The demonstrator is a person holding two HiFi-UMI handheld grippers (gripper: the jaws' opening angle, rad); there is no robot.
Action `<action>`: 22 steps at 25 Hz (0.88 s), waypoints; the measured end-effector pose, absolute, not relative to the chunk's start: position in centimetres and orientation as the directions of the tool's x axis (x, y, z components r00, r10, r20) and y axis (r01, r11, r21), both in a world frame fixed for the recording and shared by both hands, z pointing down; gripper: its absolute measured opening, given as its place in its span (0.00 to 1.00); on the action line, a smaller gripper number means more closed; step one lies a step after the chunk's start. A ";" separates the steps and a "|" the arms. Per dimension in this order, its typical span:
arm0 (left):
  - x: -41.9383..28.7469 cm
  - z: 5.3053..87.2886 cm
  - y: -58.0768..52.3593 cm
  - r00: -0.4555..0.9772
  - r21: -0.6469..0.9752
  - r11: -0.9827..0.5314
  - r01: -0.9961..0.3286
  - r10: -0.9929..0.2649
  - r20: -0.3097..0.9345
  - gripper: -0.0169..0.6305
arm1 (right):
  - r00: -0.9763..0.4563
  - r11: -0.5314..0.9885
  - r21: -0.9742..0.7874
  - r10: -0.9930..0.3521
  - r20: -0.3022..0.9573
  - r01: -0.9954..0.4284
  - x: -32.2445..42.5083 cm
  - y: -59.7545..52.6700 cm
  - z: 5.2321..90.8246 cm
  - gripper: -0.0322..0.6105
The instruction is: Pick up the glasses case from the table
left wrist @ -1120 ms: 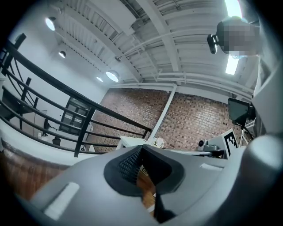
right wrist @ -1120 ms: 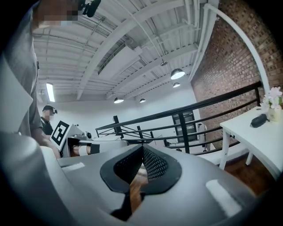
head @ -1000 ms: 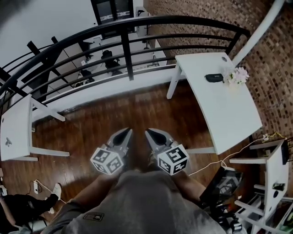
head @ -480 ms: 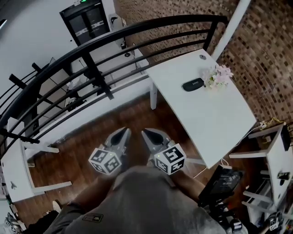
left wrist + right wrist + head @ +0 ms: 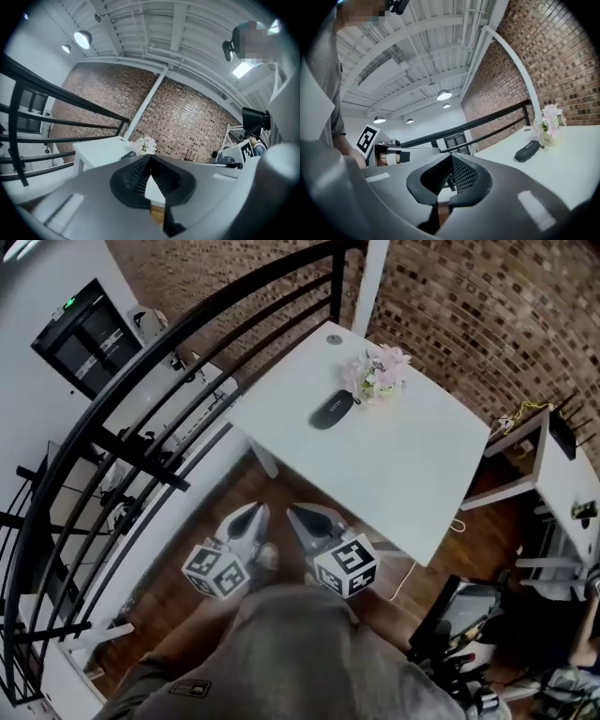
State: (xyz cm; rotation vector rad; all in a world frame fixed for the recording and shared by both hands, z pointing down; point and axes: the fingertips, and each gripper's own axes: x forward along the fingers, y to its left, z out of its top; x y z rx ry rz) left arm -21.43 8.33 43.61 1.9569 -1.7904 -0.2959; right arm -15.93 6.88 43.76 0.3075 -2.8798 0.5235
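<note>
The black glasses case [image 5: 332,410] lies on the white table [image 5: 403,474], just left of a small pot of pale pink flowers [image 5: 377,374]. In the right gripper view the glasses case [image 5: 528,151] sits ahead and to the right, beside the flowers [image 5: 548,123]. Both grippers hang close to my body, short of the table's near edge. My left gripper [image 5: 255,513] is shut with nothing in it, and so is my right gripper [image 5: 292,513]. In the left gripper view the flowers [image 5: 145,145] show just above the shut jaws, and the case is mostly hidden behind them.
A black metal railing [image 5: 187,362] runs along the table's left side, with a drop to a lower floor beyond it. A brick wall [image 5: 487,315] stands behind the table. White shelving [image 5: 562,484] and black equipment [image 5: 459,620] stand at the right. Wooden floor [image 5: 187,559] lies below.
The view has swung to the right, bringing the table and glasses case from the right side to straight ahead and nearer. Both grippers stayed shut in front of my body.
</note>
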 end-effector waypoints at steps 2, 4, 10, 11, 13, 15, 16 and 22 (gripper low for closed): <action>-22.0 43.7 6.4 0.192 0.478 -0.100 -0.873 -0.970 0.148 0.03 | -0.940 0.898 -0.314 -0.239 0.242 -0.309 -16.2 5.0 44.1 0.06; -22.6 43.7 4.9 0.251 0.477 -0.154 -0.865 -0.957 0.147 0.03 | -0.919 0.873 -0.314 -0.303 0.252 -0.374 -16.4 3.7 44.4 0.06; -23.9 44.1 0.6 0.405 0.483 -0.296 -0.824 -0.904 0.138 0.03 | -0.852 0.803 -0.299 -0.446 0.272 -0.516 -17.6 0.7 44.8 0.06; -24.1 44.4 0.1 0.426 0.484 -0.313 -0.817 -0.894 0.140 0.03 | -0.840 0.790 -0.297 -0.467 0.276 -0.536 -17.8 0.2 45.1 0.06; -24.5 45.0 -1.0 0.465 0.486 -0.347 -0.802 -0.874 0.142 0.03 | -0.813 0.762 -0.292 -0.508 0.284 -0.578 -18.2 -0.8 45.6 0.06; -24.7 45.6 -2.3 0.498 0.487 -0.377 -0.788 -0.855 0.144 0.03 | -0.785 0.734 -0.286 -0.547 0.290 -0.616 -18.2 -1.8 46.0 0.07; -24.8 45.9 -2.9 0.511 0.489 -0.387 -0.782 -0.847 0.146 0.03 | -0.773 0.721 -0.284 -0.562 0.293 -0.632 -18.1 -2.3 46.1 0.06; -23.8 46.4 -7.0 0.549 0.486 -0.417 -0.768 -0.819 0.164 0.03 | -0.733 0.670 -0.298 -0.608 0.306 -0.680 -16.5 -5.5 46.7 0.07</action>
